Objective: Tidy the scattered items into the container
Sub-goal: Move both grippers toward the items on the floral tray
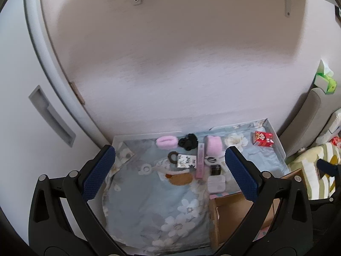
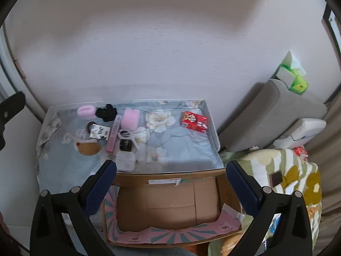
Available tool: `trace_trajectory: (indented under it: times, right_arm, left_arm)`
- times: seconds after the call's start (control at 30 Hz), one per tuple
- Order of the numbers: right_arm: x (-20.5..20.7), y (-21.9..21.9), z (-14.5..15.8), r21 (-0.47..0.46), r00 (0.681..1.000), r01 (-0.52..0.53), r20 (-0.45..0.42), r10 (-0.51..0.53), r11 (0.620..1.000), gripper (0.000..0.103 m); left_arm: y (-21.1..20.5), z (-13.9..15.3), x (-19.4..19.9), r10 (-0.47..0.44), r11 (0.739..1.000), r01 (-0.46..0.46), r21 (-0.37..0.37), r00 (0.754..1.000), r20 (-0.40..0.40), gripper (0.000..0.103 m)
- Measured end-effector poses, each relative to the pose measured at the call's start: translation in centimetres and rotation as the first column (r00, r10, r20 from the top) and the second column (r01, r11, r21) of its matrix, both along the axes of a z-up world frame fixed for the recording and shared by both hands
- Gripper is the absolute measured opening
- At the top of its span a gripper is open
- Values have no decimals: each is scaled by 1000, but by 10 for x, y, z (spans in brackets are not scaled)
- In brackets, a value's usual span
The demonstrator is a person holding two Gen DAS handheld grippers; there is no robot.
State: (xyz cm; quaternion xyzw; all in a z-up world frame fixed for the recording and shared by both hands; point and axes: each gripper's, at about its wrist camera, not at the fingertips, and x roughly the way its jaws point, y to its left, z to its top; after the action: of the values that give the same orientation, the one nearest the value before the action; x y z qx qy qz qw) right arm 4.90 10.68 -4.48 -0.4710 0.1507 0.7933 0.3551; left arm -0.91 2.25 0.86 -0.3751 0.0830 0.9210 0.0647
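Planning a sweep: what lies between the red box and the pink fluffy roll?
Only bare floral cloth separates the red box from the pink fluffy roll, clearest in the right wrist view.

Small items crowd the left-middle of the floral cloth [image 2: 183,149]; open stretch between them and the red box [image 2: 194,121]. Cardboard box [image 2: 170,204] open-topped, reachable from above. Wall [image 2: 170,53] blocks behind, grey cushion [image 2: 272,115] at right.

A home, likely a bedroom, is shown: a floral sheet [image 2: 181,149] is spread by a pale wall, a patterned quilt [image 2: 298,170] and grey cushion [image 2: 277,111] are heaped beside it, and a tissue box [image 2: 295,79] is perched above.
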Motion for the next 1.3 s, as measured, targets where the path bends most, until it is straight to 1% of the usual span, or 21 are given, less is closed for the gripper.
trace_trajectory:
  times: [0.03,0.13,0.17,0.2,0.27,0.33,0.43,0.5,0.57,0.7,1.0,1.17,1.3]
  right_arm:
    - [2,0,0,-24,999,-17,-34,16,1000,102]
    - [5,0,1,-54,996,-21,-91,16,998,102]
    - [5,1,1,-54,995,-19,-96,13,998,102]
    - [5,2,3,-54,995,-18,-98,12,998,102]
    - [5,1,5,-53,994,-12,-105,7,999,102]
    - [2,-1,6,-39,996,-7,-92,3,999,102]
    - [-2,-2,6,7,999,5,-34,-4,1000,102]
    - [-3,-3,5,14,1000,-3,-16,3,1000,102]
    - [-1,-5,4,2,1000,-12,-21,12,1000,102]
    - [-1,-9,2,-6,1000,-11,-16,11,1000,102]
    - [3,-13,3,-13,1000,0,-26,0,1000,102]
    - [3,-14,3,-10,1000,2,-25,-2,1000,102]
    - [3,-14,4,-12,1000,5,-26,-5,1000,102]
  left_arm:
    - [0,0,1,-8,1000,8,2,1000,-3,102]
    - [3,1,2,-35,999,35,3,999,-16,102]
    - [4,1,3,-36,999,37,1,999,-23,102]
    - [4,1,3,-89,996,89,-9,995,-33,102]
    - [5,2,5,-100,995,100,8,994,-39,102]
    - [8,4,6,-107,994,108,19,994,-35,102]
    - [8,5,7,-104,995,104,-4,994,-41,102]
    - [8,6,8,-104,995,104,-5,994,-44,102]
    - [6,7,8,-100,995,100,-5,994,-50,102]
    - [5,8,11,-81,996,80,-30,994,-68,102]
    - [6,8,11,-71,996,68,-56,995,-64,102]
    - [6,8,11,-72,997,69,-46,996,-59,102]
    - [1,7,8,-91,996,91,-3,996,-25,102]
